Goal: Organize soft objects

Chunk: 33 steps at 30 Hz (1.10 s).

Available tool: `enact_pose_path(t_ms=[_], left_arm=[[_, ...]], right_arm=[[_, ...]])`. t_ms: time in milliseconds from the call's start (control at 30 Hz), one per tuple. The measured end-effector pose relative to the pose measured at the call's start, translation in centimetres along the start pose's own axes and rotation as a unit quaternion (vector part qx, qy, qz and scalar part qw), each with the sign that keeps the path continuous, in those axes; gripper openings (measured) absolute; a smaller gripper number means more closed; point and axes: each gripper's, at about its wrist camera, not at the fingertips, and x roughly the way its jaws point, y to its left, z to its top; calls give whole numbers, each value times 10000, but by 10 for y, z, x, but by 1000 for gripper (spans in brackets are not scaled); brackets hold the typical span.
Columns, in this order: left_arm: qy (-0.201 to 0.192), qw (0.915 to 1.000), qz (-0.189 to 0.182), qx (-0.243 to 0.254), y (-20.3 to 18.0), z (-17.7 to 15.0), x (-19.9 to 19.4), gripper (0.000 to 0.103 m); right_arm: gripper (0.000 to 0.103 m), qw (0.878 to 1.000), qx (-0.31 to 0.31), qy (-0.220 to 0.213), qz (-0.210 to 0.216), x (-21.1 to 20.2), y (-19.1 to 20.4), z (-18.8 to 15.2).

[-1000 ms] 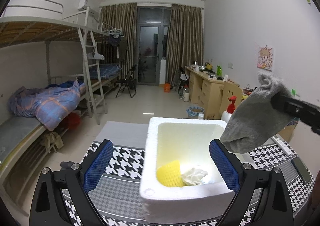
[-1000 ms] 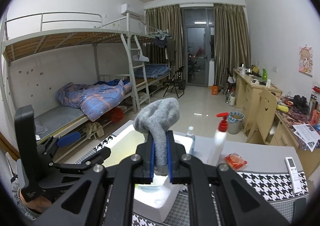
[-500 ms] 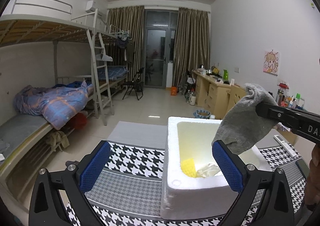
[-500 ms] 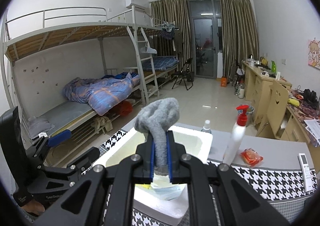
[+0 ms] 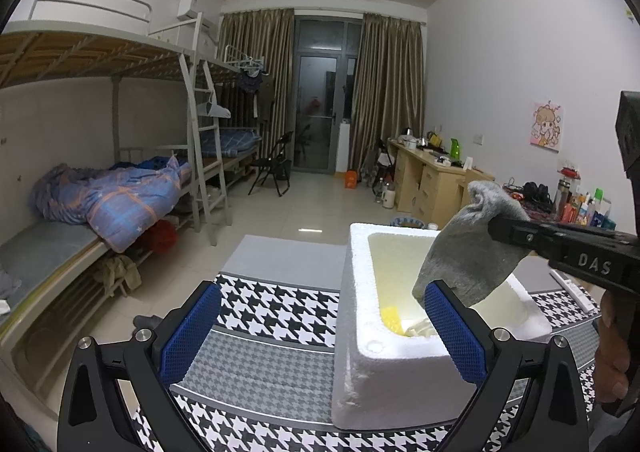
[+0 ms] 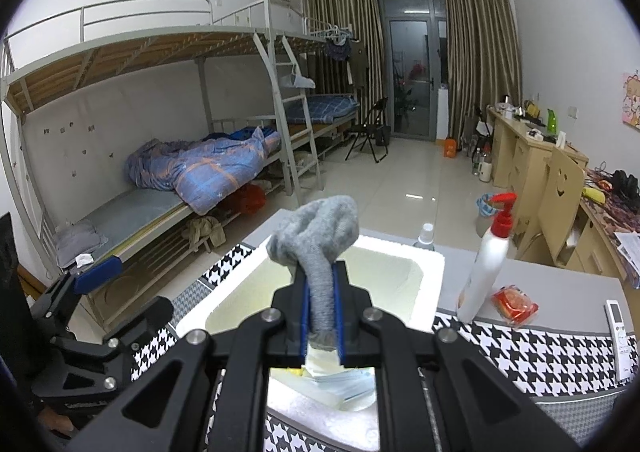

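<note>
My right gripper (image 6: 321, 312) is shut on a grey sock (image 6: 316, 232) and holds it over the white foam box (image 6: 432, 264). In the left wrist view the sock (image 5: 468, 252) hangs from the right gripper (image 5: 496, 228) above the foam box (image 5: 384, 364), which holds a yellow soft object (image 5: 390, 322) and a whitish one beside it. My left gripper (image 5: 320, 332) is open and empty, just left of and in front of the box, above the houndstooth cloth (image 5: 264, 336).
A white pump bottle with a red top (image 6: 490, 256), a small clear bottle (image 6: 426, 236), a red packet (image 6: 514, 302) and a remote (image 6: 618, 324) lie right of the box. A bunk bed (image 5: 100, 191) stands left; desks (image 5: 432, 179) line the right wall.
The right gripper has carried the sock lower and farther over the box. The left gripper has drawn back to the left, so the box sits farther right in its view.
</note>
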Motion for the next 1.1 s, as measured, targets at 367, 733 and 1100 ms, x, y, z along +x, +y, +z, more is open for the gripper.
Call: enact_pose_path(t_ms=[367,733,1100], left_arm=[[20,9999,69,-116,7,-1,1,102],[28,10000,12,-44,-2,-4,-3,102],[-71,10000,-33,-14,-10,0,-12,102]], right_arm=[[57,9991,-26,415,59,18,6,-8],[60,9995,-18,319,75,10,8,-9],[89,9999,100,112,4,-11,-5,-16]])
